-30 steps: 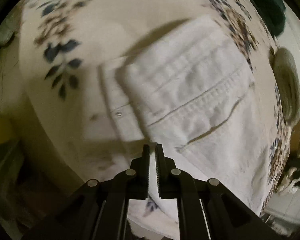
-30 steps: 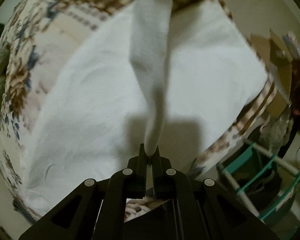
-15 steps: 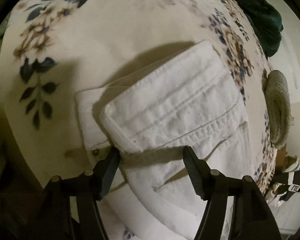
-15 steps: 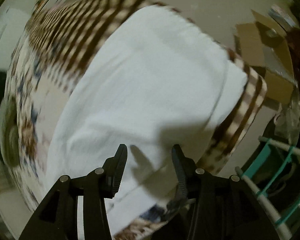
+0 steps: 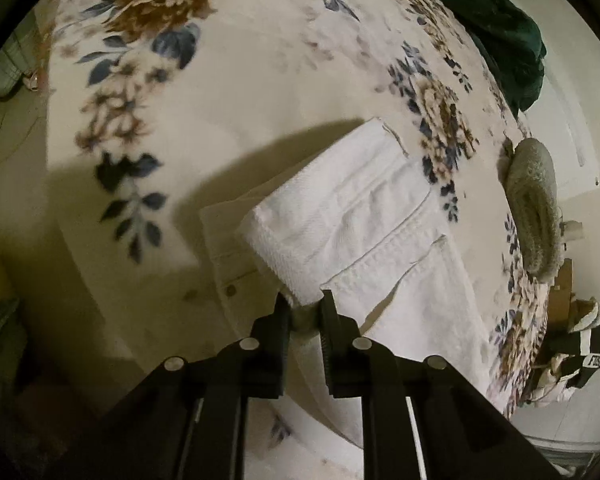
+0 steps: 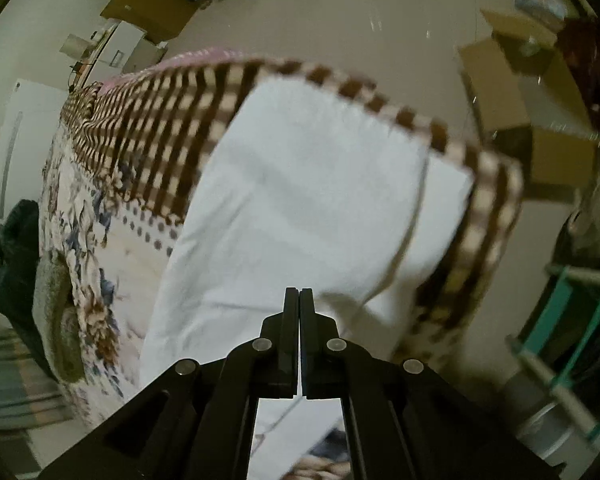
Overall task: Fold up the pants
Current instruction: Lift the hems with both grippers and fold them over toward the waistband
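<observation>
The white pants [image 5: 364, 232] lie flat on a bed covered by a floral blanket [image 5: 228, 92], folded lengthwise so that the waistband end, with a back pocket and a metal button visible, sits nearest the left gripper [image 5: 303, 308]. The left jaws are partly closed around the rolled corner of the waistband; fabric fills the gap between them, so they are grasping the pants. In the right wrist view the leg end of the pants [image 6: 300, 208] stretches across the blanket toward its brown checked border [image 6: 152, 128], with one leg hem offset slightly from the other at the bed's far edge. The right gripper [image 6: 299, 300] hovers over this part of the fabric; its jaws are clenched together with nothing visible between them. Beside the pants on the blanket lies a rolled grey-beige knit item [image 5: 534, 208], and beyond it a dark green garment [image 5: 496, 24]. Cardboard boxes [image 6: 540, 128] stand on the floor past the bed, and a teal rack [image 6: 572, 320] stands to the right.
</observation>
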The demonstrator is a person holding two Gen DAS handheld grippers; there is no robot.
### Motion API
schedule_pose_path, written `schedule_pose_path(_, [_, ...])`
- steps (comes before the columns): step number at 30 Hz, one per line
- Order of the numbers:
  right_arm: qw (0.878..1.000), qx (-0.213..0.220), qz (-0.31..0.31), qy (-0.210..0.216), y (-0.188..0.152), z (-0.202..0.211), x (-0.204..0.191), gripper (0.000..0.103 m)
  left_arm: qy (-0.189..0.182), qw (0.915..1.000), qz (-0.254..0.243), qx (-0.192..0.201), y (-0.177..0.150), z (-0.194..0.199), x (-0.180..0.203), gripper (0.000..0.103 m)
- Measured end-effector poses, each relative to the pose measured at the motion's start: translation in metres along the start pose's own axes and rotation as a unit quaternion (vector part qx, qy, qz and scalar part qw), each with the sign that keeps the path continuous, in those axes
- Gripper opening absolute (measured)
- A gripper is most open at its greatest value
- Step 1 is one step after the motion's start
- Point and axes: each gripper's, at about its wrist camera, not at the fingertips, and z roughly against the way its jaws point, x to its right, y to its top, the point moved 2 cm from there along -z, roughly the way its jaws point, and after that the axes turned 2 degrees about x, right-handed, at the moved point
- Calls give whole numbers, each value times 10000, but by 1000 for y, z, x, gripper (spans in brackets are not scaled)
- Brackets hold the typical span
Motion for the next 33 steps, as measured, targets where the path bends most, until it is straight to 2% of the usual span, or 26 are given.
schedule_pose_path(2, [9998,-77,166,-69,5,8,4,0,89,9999,-72,-28,1,1,-7,11])
schedule_pose_path(5, [9972,-603,398,-202,1,-3,9,5,183,9997,20,-155,0,-12,-21,11])
schedule_pose_path(6, [9960,-801,376,-156,-2,-10,12,11,192,9997,33,-173,0,-16,-21,11])
schedule_pose_path(7, [9955,-887,327,-107,-6,-17,12,25,214,9996,-22,-161,0,-20,-20,11])
schedule_pose_path(8, [9950,-956,301,-38,-9,-23,13,34,227,9996,-61,-143,1,-21,-19,11])
schedule_pose_path(9, [9942,-1042,264,-12,-12,-31,14,48,234,9996,-63,-134,1,-22,-19,11])
schedule_pose_path(10, [9942,-1057,188,11,-13,-38,15,49,237,9996,-46,-127,0,-23,-19,11])
schedule_pose_path(13, [9932,-1163,-27,-36,-17,-65,21,49,249,9996,-22,-149,1,-26,-20,11])
schedule_pose_path(15, [9945,-1031,-129,-124,-18,-78,25,47,270,9994,-63,-187,1,-28,-20,11])
schedule_pose_path(17, [9968,-713,-51,-345,-19,-72,22,18,294,9993,-105,-220,2,-29,-21,11])
schedule_pose_path(18, [9975,-596,12,-372,-19,-68,20,9,300,9992,-116,-230,3,-29,-21,11])
schedule_pose_path(19, [9982,-489,95,-325,-21,-60,19,6,304,9991,-138,-246,3,-28,-21,11])
schedule_pose_path(22, [9982,-298,325,-414,-25,-35,17,6,314,9988,-276,-264,4,-23,-17,11])
schedule_pose_path(25, [9982,-314,290,-423,-27,-17,28,5,339,9984,-327,-307,5,-23,-17,11])
schedule_pose_path(30, [9961,-506,125,-716,-20,-29,51,3,467,9976,-322,-402,5,-40,-23,14])
schedule_pose_path(33, [9963,-741,-208,-372,-12,-35,66,6,647,9952,-549,-496,3,-41,-18,20])
